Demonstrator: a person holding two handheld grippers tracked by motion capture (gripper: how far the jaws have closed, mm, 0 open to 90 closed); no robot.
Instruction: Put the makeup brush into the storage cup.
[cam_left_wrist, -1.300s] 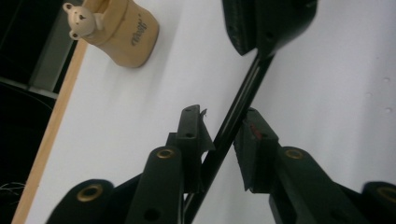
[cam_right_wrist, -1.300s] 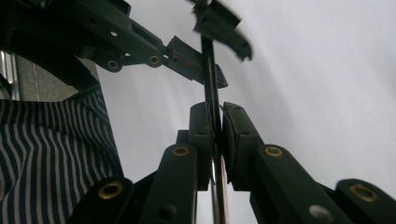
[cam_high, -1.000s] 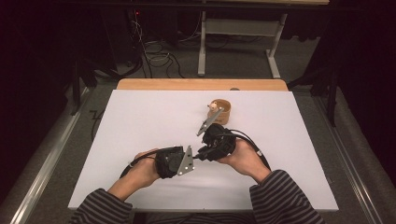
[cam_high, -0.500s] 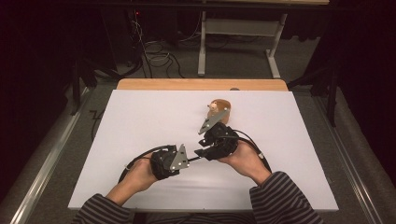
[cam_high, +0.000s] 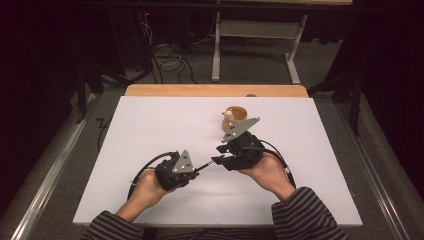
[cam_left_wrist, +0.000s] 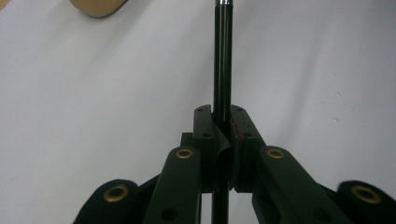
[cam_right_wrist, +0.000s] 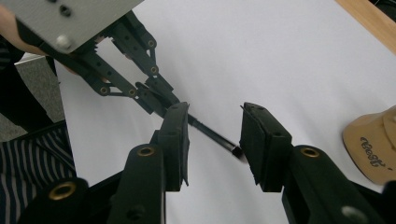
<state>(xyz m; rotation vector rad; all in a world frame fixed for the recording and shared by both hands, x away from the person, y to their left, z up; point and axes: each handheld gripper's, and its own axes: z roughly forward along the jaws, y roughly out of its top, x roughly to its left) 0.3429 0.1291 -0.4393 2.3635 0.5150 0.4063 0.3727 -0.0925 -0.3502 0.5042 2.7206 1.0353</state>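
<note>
We have the left gripper (cam_high: 192, 170) clamped on a thin black rod (cam_left_wrist: 222, 60), probably a pen or a small brush; we can't tell which. Its jaws pinch the shaft, and most of the length sticks out ahead, ending in a silver band at the far tip.

In the high view the rod spans the gap between the two tools, just above the white table (cam_high: 150, 125). Its free end sits between the jaws of the right gripper (cam_right_wrist: 214, 140), which have just been opening. They stand apart now and the pads (cam_right_wrist: 177, 140) are off the shaft, so only the left one carries the rod.

Handling, as we judge it: light, stiff, smooth and round, so it can roll or pivot in a flat-pad pinch. Best hold is mid-shaft, square across the pads, not at the tip. No real breakage risk except at the tip.

Farther back a tan cap-like item (cam_high: 235, 116) lies on the table, well apart from the rod.
</note>
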